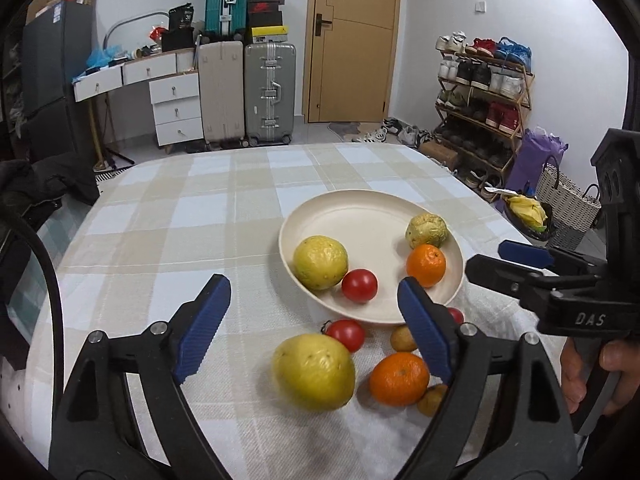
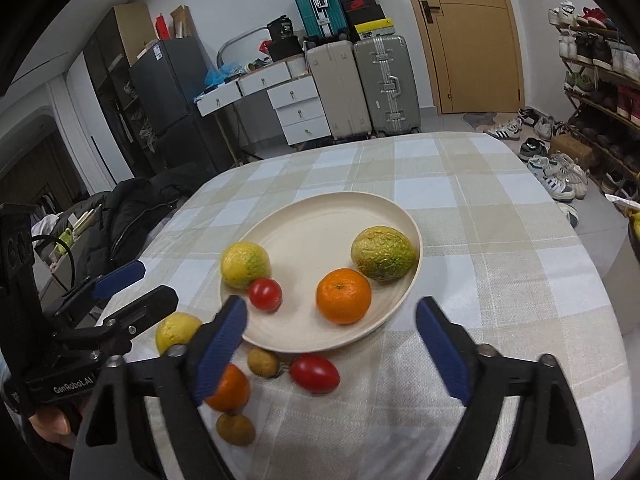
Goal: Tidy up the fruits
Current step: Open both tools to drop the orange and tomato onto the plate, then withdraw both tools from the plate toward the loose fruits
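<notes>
Plainly, both claws stand wide apart with nothing between their blue pads. The left gripper (image 1: pixel 312 320) hovers over the loose fruit at the near edge of the table (image 1: pixel 160 220), which wears a beige and pale blue checked cloth. The right gripper (image 2: pixel 332 340) hangs above the near rim of the cream plate (image 2: pixel 320 220); in the left wrist view it comes in from the right edge, gripped by a hand (image 1: pixel 592 376).

On the plate lie four pieces: a yellow guava (image 1: pixel 320 262) at the left with a red tomato (image 1: pixel 359 285) touching it, and at the right a wrinkled green-yellow guava (image 2: pixel 383 253) just behind a mandarin (image 2: pixel 343 295).

Off the plate, on the cloth just in front of it, lie the rest: a large yellow guava (image 1: pixel 314 372), a second tomato (image 1: pixel 346 334) just behind it, a second mandarin (image 1: pixel 399 379), a small brown longan-like fruit (image 1: pixel 403 338) near the plate rim, and another small brown fruit (image 2: pixel 236 429) beside the mandarin. A third tomato (image 2: pixel 315 373) lies to the right of the brown fruit by the rim, partly hidden behind the left claw's right finger in the left wrist view.

Beyond the table stand suitcases (image 1: pixel 248 92), a white drawer unit (image 1: pixel 176 108), a wooden door (image 1: pixel 352 40) and a shoe rack (image 1: pixel 480 100)
</notes>
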A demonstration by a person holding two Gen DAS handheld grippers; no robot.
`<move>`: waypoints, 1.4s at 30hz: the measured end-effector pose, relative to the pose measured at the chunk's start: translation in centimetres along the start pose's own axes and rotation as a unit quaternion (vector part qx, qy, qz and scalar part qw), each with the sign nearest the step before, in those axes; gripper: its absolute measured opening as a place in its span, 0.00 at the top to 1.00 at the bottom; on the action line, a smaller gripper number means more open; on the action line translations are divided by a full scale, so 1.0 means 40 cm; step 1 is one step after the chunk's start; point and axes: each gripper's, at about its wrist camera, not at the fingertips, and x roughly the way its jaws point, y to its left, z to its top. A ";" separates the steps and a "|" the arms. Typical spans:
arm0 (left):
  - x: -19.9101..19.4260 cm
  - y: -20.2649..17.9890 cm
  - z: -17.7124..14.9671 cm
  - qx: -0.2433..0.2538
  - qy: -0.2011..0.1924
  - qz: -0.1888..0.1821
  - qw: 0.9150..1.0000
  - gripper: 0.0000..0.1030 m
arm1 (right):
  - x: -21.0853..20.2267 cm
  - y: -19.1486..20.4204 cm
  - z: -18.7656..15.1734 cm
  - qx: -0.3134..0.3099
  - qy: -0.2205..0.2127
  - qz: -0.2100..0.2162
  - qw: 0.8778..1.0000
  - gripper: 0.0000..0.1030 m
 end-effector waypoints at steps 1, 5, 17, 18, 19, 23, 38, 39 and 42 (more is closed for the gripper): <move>-0.017 0.004 -0.004 -0.003 -0.004 0.003 1.000 0.11 | -0.008 0.001 -0.003 0.001 -0.002 0.004 1.000 0.06; -0.068 0.015 -0.021 -0.004 -0.020 0.005 1.000 0.01 | -0.025 0.010 -0.019 -0.001 0.005 0.013 1.000 0.00; -0.117 0.033 -0.095 -0.001 -0.004 -0.002 1.000 0.01 | -0.049 0.024 -0.074 -0.027 0.013 0.020 0.999 0.00; -0.120 0.033 -0.100 0.003 -0.002 -0.002 1.000 0.01 | -0.048 0.021 -0.077 -0.024 0.015 0.022 0.999 0.00; -0.116 0.032 -0.104 0.006 0.000 0.000 1.000 0.01 | -0.045 0.018 -0.079 -0.021 0.019 0.024 0.999 0.00; -0.109 0.029 -0.111 0.009 0.009 0.002 1.000 0.01 | -0.042 0.014 -0.088 -0.013 0.024 0.024 0.999 0.00; -0.076 0.024 -0.118 0.016 0.025 0.003 1.000 0.01 | -0.017 0.059 -0.115 -0.062 0.065 0.018 0.996 0.00; -0.073 0.024 -0.119 0.015 0.027 0.002 1.000 0.01 | -0.014 0.062 -0.117 -0.066 0.068 0.018 0.995 0.00; -0.066 0.025 -0.123 0.016 0.034 0.004 0.999 0.01 | -0.004 0.076 -0.126 -0.082 0.080 0.015 0.993 0.00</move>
